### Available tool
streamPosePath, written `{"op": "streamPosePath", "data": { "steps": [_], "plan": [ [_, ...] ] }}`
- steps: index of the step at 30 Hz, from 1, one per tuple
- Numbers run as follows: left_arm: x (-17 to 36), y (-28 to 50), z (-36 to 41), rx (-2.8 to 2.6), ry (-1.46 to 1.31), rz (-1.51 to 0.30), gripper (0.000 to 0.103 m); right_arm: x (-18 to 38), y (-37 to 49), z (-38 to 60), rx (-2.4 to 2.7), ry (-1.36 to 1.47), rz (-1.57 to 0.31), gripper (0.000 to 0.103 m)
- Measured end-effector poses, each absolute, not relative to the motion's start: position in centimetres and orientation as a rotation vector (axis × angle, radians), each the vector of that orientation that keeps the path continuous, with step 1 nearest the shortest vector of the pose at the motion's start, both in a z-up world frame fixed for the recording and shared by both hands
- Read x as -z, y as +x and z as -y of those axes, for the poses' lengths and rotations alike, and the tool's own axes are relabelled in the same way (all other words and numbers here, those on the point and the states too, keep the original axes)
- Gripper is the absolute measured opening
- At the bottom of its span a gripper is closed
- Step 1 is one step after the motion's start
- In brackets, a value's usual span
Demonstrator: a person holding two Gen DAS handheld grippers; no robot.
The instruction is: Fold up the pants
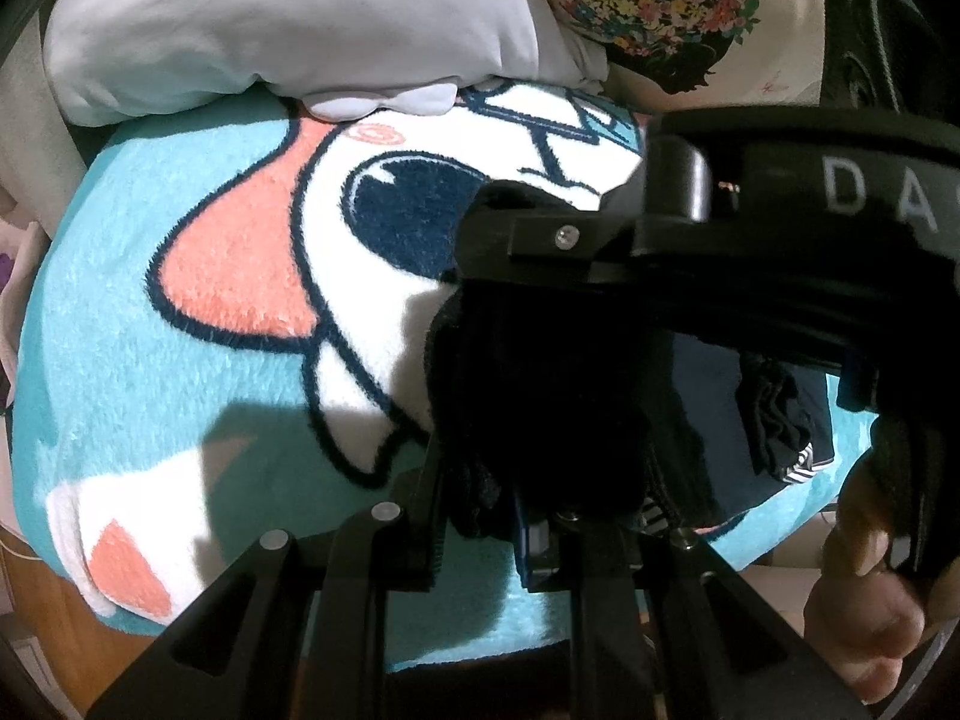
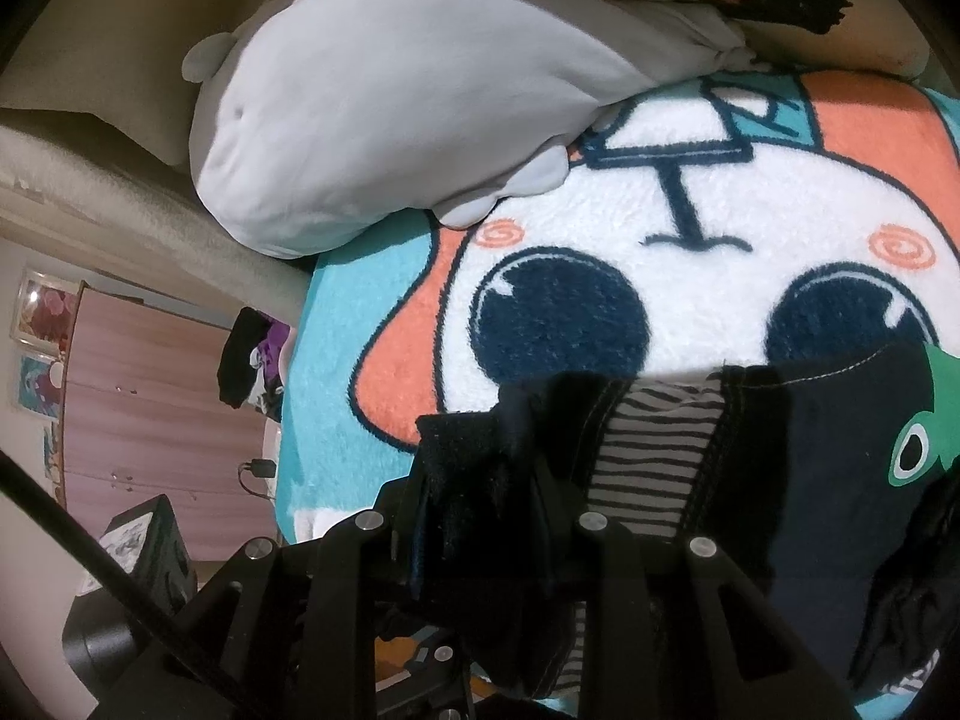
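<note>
Both grippers are clamped on the dark pants [image 2: 828, 480], which lie bunched at the near edge of the cartoon blanket [image 2: 660, 252]. Your left gripper [image 1: 510, 480] pinches a thick wad of black fabric; your right gripper [image 2: 492, 480] pinches the edge beside the striped lining [image 2: 648, 450]. Keep both grips firm, draw the two held points apart until the edge runs taut, then lay it flat, well short of the grey plush pillow [image 2: 390, 90]
</note>
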State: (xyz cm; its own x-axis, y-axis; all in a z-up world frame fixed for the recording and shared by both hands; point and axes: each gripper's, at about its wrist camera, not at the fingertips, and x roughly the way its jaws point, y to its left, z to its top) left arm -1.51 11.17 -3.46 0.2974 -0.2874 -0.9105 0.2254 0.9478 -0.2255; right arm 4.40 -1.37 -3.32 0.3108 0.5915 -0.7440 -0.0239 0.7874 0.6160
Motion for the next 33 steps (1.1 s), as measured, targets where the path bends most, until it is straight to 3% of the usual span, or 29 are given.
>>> {"op": "streamPosePath", "data": {
  "steps": [17,19,31,33],
  "plan": [
    [3.3,1.0,-9.6,0.376,0.019,-1.262,0.017,3.0,3.7,3.7,-0.429,0.645,-1.137,0.03],
    [3.6,1.2,-9.2,0.37,0.04,-1.254,0.017,2.9,3.6,4.3,-0.43,0.663,-1.121,0.034],
    [6.4,1.5,-10.3,0.342,0.015,-1.295,0.024,4.4,-4.2,21.0,-0.063,0.83,-0.985,0.036],
    [6.4,1.4,-10.3,0.341,0.015,-1.296,0.025,3.8,-6.0,21.7,-0.03,0.762,-0.968,0.044]
  ]
}}
